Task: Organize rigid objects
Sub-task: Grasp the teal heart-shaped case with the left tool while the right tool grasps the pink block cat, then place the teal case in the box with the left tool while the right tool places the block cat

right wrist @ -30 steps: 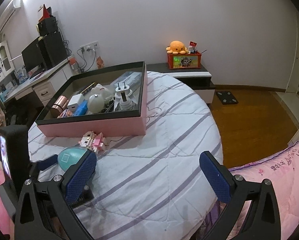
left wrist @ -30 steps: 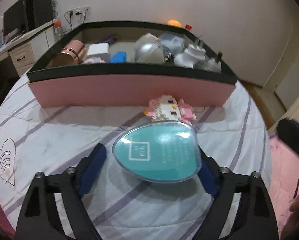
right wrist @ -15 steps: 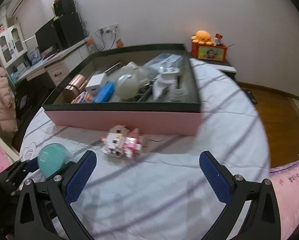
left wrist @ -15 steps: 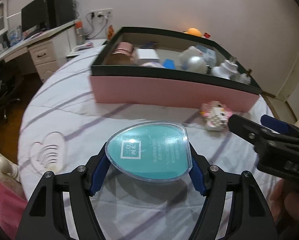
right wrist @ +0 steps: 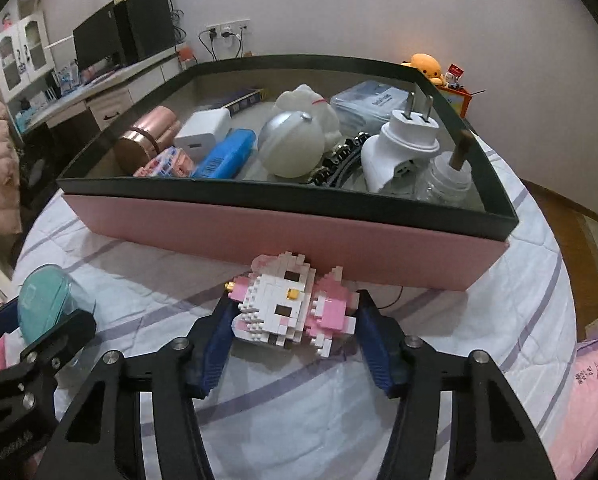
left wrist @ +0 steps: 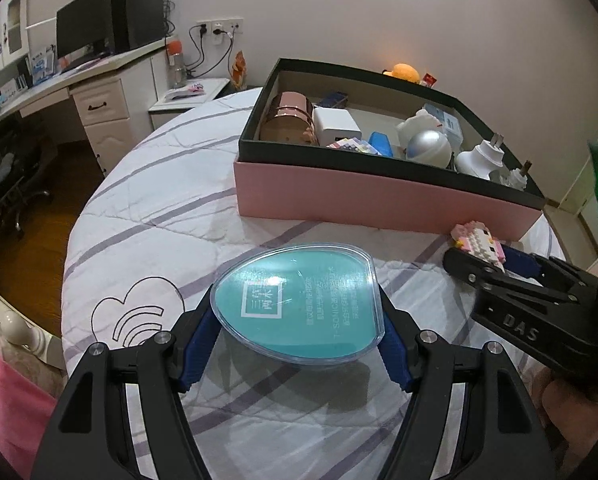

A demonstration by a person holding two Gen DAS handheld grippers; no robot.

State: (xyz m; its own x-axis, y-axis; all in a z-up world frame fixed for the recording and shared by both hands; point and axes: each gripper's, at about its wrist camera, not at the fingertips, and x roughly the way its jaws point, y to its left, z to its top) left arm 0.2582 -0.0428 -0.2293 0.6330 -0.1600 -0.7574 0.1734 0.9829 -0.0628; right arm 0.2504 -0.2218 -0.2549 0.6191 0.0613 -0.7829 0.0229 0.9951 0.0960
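Left gripper (left wrist: 295,346) clamps teal egg-shaped plastic case (left wrist: 297,304) above striped white bedspread (left wrist: 147,216). Right gripper (right wrist: 293,338) closing around pink-white brick-built cat figure (right wrist: 291,304), lying just near pink black-rimmed box (right wrist: 283,228).

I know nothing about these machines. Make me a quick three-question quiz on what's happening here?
1. True or false: the left claw grips the teal egg-shaped case.
2. What lies between the closing right claw fingers?
3. The brick cat figure lies: A) inside the pink box; B) on the bedspread in front of the box.

Key: 1 true; 2 the brick cat figure; 3 B.
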